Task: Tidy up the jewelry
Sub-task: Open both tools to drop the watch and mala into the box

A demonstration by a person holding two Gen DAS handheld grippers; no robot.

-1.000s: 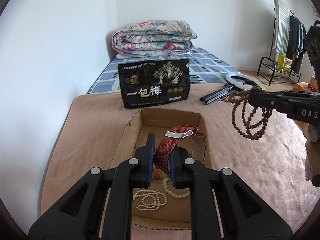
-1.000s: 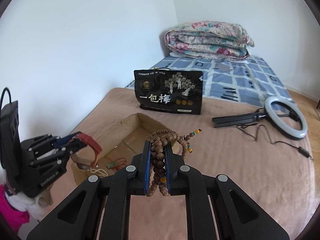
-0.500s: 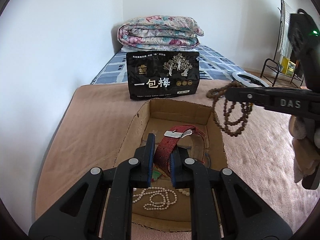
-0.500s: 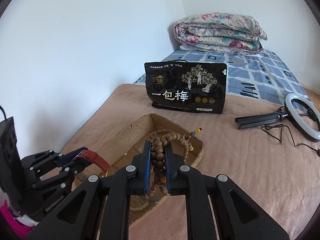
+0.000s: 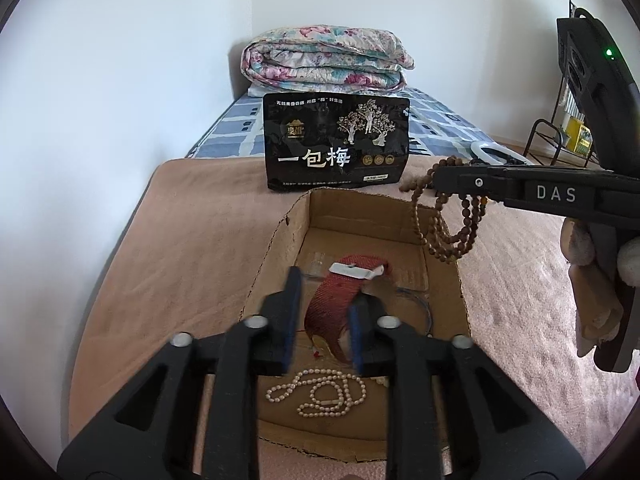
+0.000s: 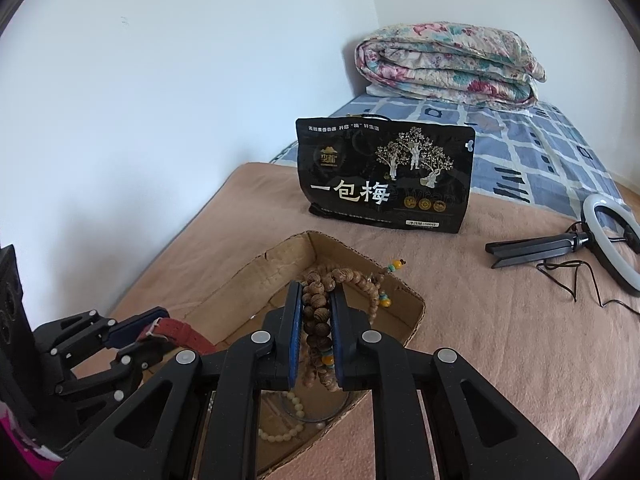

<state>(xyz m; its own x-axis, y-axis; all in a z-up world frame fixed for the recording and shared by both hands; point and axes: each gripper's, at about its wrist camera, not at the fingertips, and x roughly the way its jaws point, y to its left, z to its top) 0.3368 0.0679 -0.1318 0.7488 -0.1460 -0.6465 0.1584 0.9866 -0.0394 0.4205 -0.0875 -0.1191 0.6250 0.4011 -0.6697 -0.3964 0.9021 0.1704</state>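
2 drops underway: left gripper (image 5: 322, 316), just opening, frees the strap (image 5: 336, 300) into the box (image 5: 444, 304); right gripper (image 6: 315, 330), clamping beads (image 6: 316, 316), must open next.

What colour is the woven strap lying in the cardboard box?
Dark red, with a silvery-white clasp; the woven strap shows best in the left wrist view.

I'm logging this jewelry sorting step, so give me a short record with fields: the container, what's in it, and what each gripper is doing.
container: open cardboard box on a tan blanket
in box: pearl necklace, red woven strap
left gripper: jaws have just been opening, apart around the red woven strap, which sits between them over the box
right gripper: jaws clamped on a wooden bead string, held above the box
behind box: black snack bag, upright
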